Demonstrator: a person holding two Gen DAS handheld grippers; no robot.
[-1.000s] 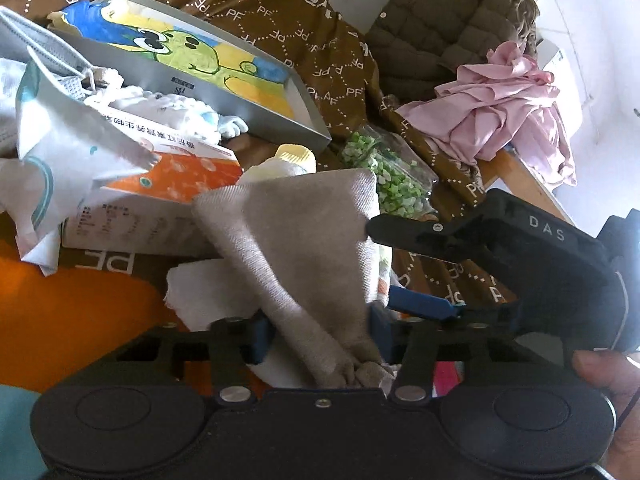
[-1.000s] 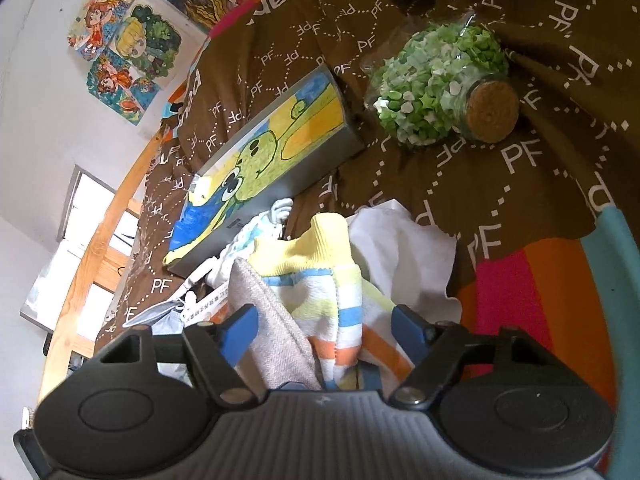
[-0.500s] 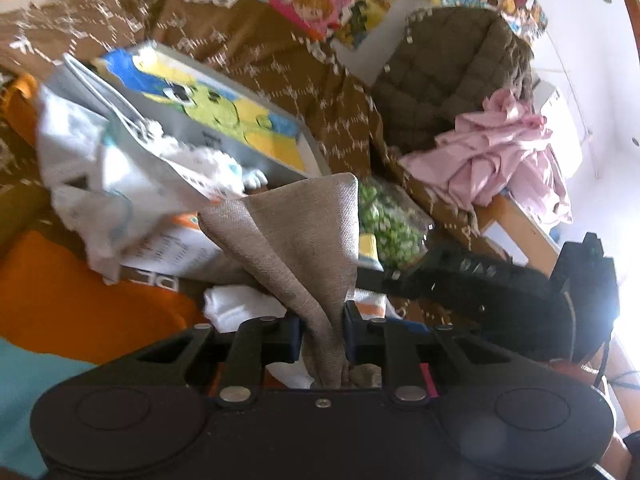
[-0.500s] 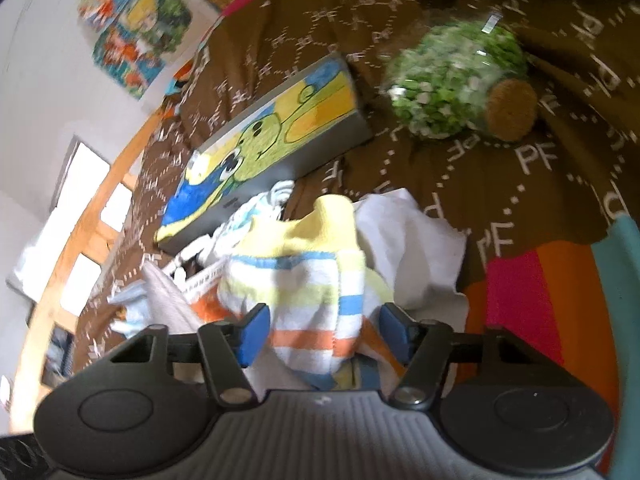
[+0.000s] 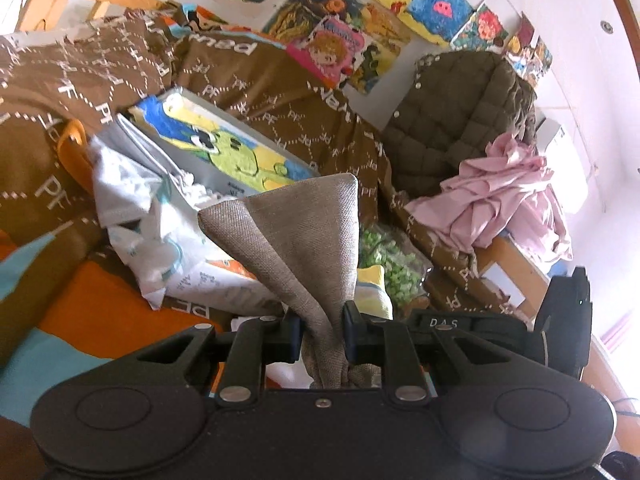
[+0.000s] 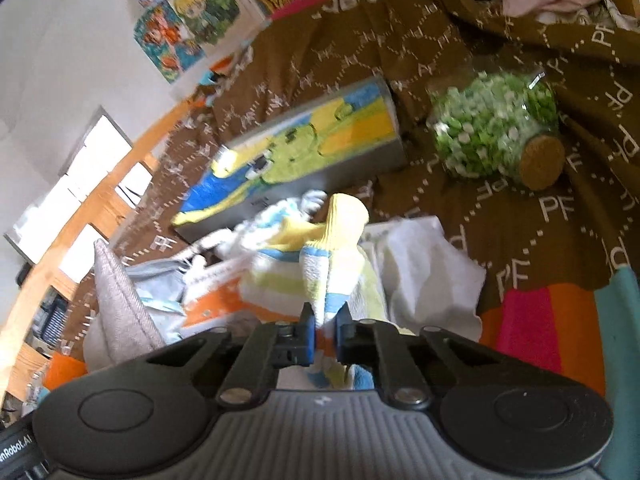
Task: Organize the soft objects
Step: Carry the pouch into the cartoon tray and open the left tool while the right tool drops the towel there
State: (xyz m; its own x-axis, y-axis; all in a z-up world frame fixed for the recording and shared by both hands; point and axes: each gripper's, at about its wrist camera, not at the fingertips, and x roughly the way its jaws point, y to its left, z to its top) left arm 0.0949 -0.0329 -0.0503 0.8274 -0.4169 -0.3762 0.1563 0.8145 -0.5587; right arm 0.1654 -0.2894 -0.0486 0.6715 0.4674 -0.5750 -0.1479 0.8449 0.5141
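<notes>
**A:** Where am I in this?

**B:** At the pick-up. My left gripper [image 5: 322, 334] is clamped on the grey cloth [image 5: 304, 240], lifted just in front of the cartoon box [image 5: 224, 148]. My right gripper [image 6: 322, 334] has just been closing, and its jaws now pinch the striped towel [image 6: 320, 252], also in front of that box.

**A:** Next?

**B:** Probably lifting both clear of the pile without dragging the white cloth [image 6: 424, 272] along.

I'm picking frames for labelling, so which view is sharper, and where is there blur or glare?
Left wrist view: sharp on the grey cloth in the left gripper; the wall at the right edge is washed out. Right wrist view: motion-blurred across the striped towel in the right gripper, the jar and the picture box; window blown out.
</notes>
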